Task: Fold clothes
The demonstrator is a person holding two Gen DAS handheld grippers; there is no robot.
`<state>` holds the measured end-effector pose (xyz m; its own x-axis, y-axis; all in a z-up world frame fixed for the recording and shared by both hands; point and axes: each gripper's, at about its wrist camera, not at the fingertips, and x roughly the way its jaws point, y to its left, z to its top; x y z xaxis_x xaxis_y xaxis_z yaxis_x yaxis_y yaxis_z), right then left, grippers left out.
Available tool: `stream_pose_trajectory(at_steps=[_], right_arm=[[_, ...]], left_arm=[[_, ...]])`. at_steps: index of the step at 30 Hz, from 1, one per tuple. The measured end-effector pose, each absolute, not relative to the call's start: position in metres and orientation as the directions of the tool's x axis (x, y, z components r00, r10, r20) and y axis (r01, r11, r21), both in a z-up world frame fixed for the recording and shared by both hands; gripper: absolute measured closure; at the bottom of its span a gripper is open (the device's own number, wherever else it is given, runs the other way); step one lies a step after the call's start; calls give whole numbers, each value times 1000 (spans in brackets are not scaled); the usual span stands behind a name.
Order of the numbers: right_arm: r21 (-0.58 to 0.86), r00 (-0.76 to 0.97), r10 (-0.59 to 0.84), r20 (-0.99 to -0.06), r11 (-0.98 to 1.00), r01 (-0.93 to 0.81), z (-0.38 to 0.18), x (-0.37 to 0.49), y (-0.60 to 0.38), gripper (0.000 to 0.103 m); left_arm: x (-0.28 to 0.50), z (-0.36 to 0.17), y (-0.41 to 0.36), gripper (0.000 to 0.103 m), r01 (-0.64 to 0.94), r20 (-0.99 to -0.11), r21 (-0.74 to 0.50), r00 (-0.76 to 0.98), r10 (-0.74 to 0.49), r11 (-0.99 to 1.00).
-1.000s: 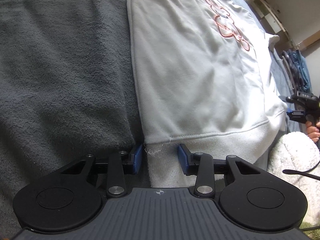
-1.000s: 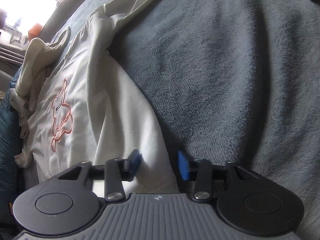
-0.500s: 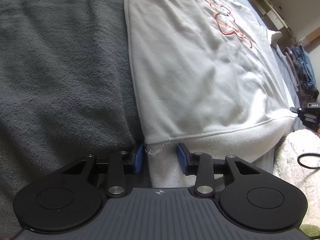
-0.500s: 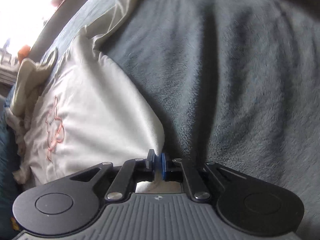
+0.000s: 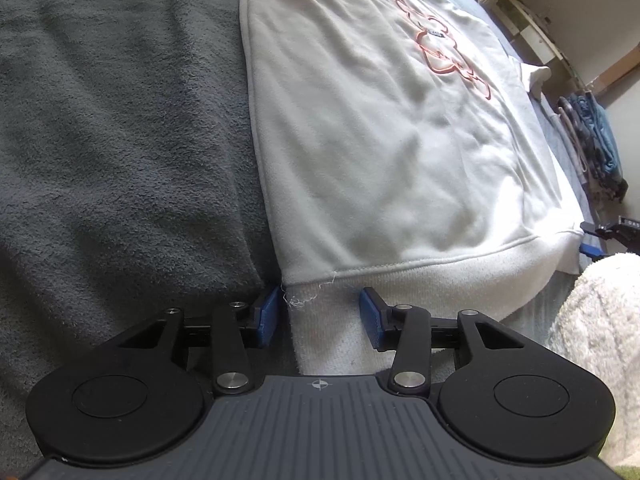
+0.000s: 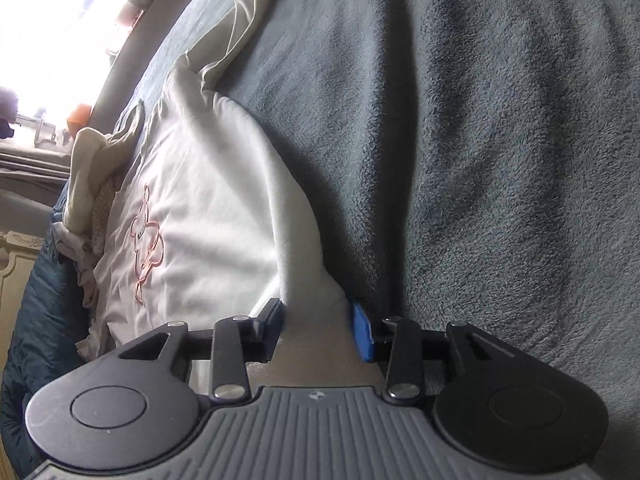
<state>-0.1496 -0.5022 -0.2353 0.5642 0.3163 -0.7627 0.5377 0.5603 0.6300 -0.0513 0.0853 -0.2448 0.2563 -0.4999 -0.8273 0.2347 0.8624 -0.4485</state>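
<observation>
Blue-padded fingers of the left gripper stand apart at the bottom of its view, and they are opening. Between them lies the ribbed hem corner of a white sweatshirt. One pad sits just outside the hem's side edge, close to the cloth; the other rests over the ribbing further along. Neither pad presses the fabric, so the hem is released, not gripped.

From there the sweatshirt spreads flat, away from the camera, on a grey fleece blanket. An orange outline print shows near its far end. Loose white threads hang at the hem corner.

At the right edge of this view, the right gripper appears small and dark beside the opposite hem corner. A fluffy white cloth fills the lower right, and a pile of blue clothes sits further off.

In the right wrist view, the right gripper also has its jaws apart and opening. A fold of the sweatshirt lies between them, touching or nearly touching each pad but not clamped. The garment runs up and to the left, with the orange print visible. Grey blanket covers the right side. A cream cloth is bunched at the left, and bright window light washes out the upper left corner.
</observation>
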Motion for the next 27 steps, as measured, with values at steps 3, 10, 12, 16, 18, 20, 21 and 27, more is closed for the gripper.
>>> stream_pose_trajectory(at_steps=[3, 10, 12, 16, 18, 20, 21, 27], right_arm=[[651, 577, 336, -744, 555, 517, -240, -159, -499, 62], [667, 616, 334, -713, 594, 450, -233, -177, -493, 65], [657, 616, 316, -721, 594, 464, -236, -178, -491, 74], [606, 613, 255, -747, 639, 473, -237, -180, -481, 99], [596, 634, 225, -740, 657, 462, -224, -181, -479, 99], [613, 686, 204, -699, 665, 427, -195, -180, -479, 100], [620, 710, 193, -677, 670, 409, -180, -179, -479, 100], [568, 764, 132, -632, 749, 340, -121, -180, -470, 100]], left_arm=[[-54, -244, 85, 62, 232, -829, -438, 269, -490, 868], [-61, -243, 86, 65, 215, -830, -452, 255, -496, 866], [-63, -245, 86, 64, 215, -825, -477, 224, -518, 852], [-67, -245, 84, 72, 214, -827, -481, 213, -521, 850], [-67, -242, 86, 89, 202, -821, -489, 220, -526, 848], [-65, -233, 93, 99, 179, -796, -526, 239, -556, 831], [-66, -222, 98, 99, 177, -769, -555, 263, -583, 813], [-75, -185, 118, 100, 172, -689, -634, 317, -651, 754]])
